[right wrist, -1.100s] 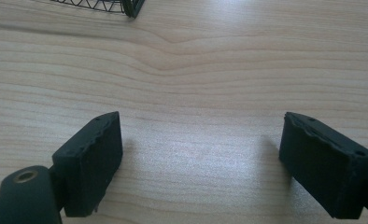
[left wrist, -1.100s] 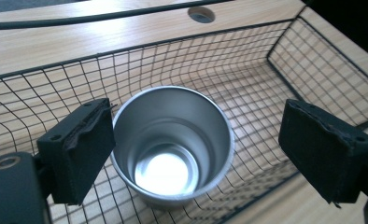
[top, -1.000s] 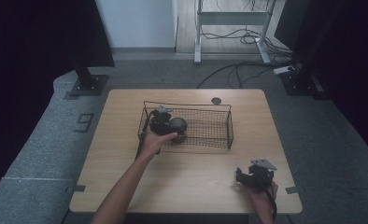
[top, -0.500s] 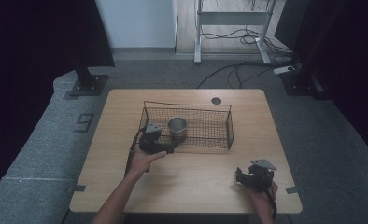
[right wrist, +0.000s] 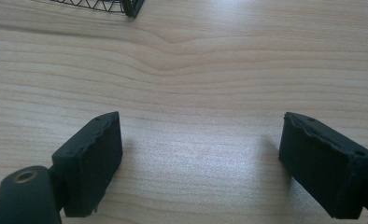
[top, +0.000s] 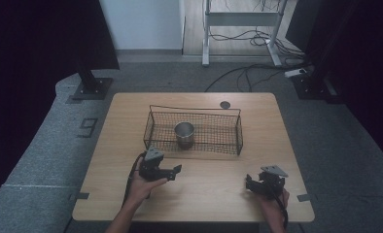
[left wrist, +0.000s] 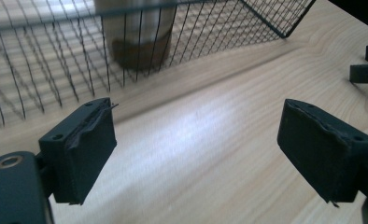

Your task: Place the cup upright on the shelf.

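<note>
A metal cup stands upright inside the black wire basket at the middle of the table. Through the mesh, the cup rises ahead in the left gripper view. My left gripper is in front of the basket's left part, over bare wood, open and holding nothing. My right gripper rests near the table's front right, open and empty. The basket's corner is at the top of the right gripper view.
The wooden table has bare wood in front of the basket. A small dark round disc lies behind the basket near the far edge. The other gripper's jaws appear at the right edge of the left gripper view.
My left gripper let go of the cup inside the basket, came out over the front wall and drew back toward the person. The cup stays in the basket. The right gripper has not moved.
</note>
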The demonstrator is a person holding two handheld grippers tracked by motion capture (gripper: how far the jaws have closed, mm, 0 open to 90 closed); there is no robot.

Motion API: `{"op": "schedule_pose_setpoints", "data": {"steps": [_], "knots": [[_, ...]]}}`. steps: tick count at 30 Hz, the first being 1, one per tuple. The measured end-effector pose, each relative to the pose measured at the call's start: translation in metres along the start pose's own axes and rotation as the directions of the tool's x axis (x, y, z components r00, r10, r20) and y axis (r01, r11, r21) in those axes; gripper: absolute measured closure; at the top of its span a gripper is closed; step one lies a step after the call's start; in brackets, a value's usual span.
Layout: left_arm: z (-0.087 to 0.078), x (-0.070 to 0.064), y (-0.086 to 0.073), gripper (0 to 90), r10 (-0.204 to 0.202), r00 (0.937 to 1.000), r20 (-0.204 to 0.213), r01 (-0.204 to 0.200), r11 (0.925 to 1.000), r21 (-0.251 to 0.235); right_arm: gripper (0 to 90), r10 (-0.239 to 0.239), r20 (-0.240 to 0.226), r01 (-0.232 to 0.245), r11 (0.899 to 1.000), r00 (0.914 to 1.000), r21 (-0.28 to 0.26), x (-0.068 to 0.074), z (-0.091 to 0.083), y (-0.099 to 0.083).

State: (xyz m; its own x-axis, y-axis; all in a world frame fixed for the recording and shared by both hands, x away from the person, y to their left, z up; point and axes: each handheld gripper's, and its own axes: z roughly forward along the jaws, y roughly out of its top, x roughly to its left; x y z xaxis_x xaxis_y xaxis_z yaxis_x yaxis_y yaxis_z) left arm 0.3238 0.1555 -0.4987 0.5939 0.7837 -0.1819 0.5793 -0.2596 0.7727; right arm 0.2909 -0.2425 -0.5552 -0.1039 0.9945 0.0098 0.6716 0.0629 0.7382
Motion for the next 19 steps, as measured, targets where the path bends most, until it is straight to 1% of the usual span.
{"op": "schedule_pose_setpoints", "data": {"steps": [2, 6, 10, 12, 13, 16, 19], "knots": [[-0.001, 0.001, -0.009, 12.1, -0.011, 0.9999, -0.006, 0.011, 0.9999, 0.003, 13.3, -0.002, 0.0, 0.002, 1.0, 1.0, -0.001, 0.0, 0.0, 0.0], [-0.002, 0.002, -0.025, 12.4, -0.017, 0.9997, -0.016, 0.017, 0.9998, 0.007, 13.3, 0.0, 0.0, 0.0, 1.0, 1.0, 0.0, 0.0, 0.0, 0.0], [-0.001, 0.005, -0.041, 12.9, -0.051, 0.9987, -0.009, 0.051, 0.9987, -0.003, 13.3, 0.0, 0.0, 0.0, 1.0, 1.0, 0.0, 0.0, 0.0, 0.0], [0.0, 0.007, -0.046, 13.4, -0.046, 0.9988, -0.019, 0.046, 0.9988, 0.018, 13.2, 0.001, 0.0, -0.001, 1.0, 1.0, 0.0, 0.0, 0.0, 0.0], [0.0, 0.008, -0.048, 13.4, -0.045, 0.9986, -0.027, 0.046, 0.9987, 0.021, 13.2, 0.001, 0.0, -0.001, 1.0, 1.0, 0.0, 0.0, 0.0, 0.0], [-0.001, 0.009, -0.053, 13.7, -0.048, 0.9984, -0.028, 0.049, 0.9986, 0.018, 13.3, 0.0, 0.0, 0.0, 1.0, 1.0, 0.001, 0.0, 0.0, 0.0], [-0.001, 0.009, -0.053, 13.8, -0.048, 0.9985, -0.028, 0.048, 0.9987, 0.015, 13.3, 0.001, 0.0, -0.001, 1.0, 1.0, 0.001, 0.0, 0.0, 0.0]]}}
